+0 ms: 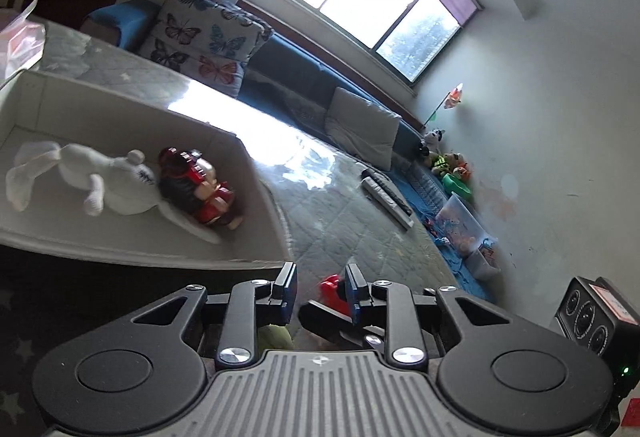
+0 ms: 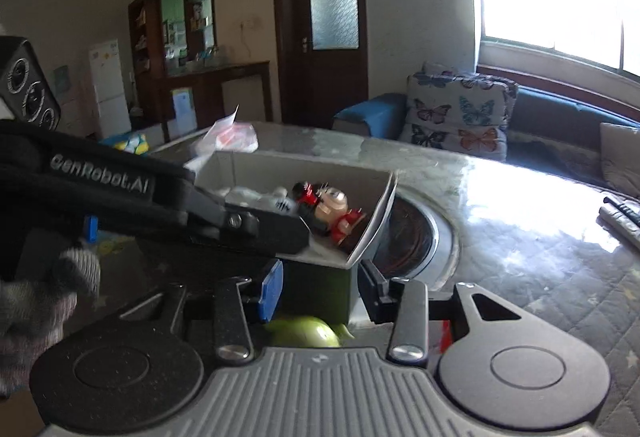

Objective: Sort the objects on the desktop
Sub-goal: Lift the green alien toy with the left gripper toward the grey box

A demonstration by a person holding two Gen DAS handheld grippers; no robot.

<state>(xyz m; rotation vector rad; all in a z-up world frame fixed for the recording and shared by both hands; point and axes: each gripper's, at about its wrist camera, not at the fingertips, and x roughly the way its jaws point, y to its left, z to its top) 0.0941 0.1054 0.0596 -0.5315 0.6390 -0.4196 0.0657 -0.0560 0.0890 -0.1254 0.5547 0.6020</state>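
Left gripper [image 1: 321, 277] closed down; red toy [image 1: 329, 287] low by the pads, hold unclear. Right gripper [image 2: 322, 277] apart, clamping nothing. Green round toy [image 2: 304, 331] just beneath, before box [image 2: 376, 221]. Probably light, smooth, slippery: pinch across widest part.

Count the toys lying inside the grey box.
2: a white plush toy lying along the grey box floor, and a red doll touching its head. Others may be hidden behind the near wall.
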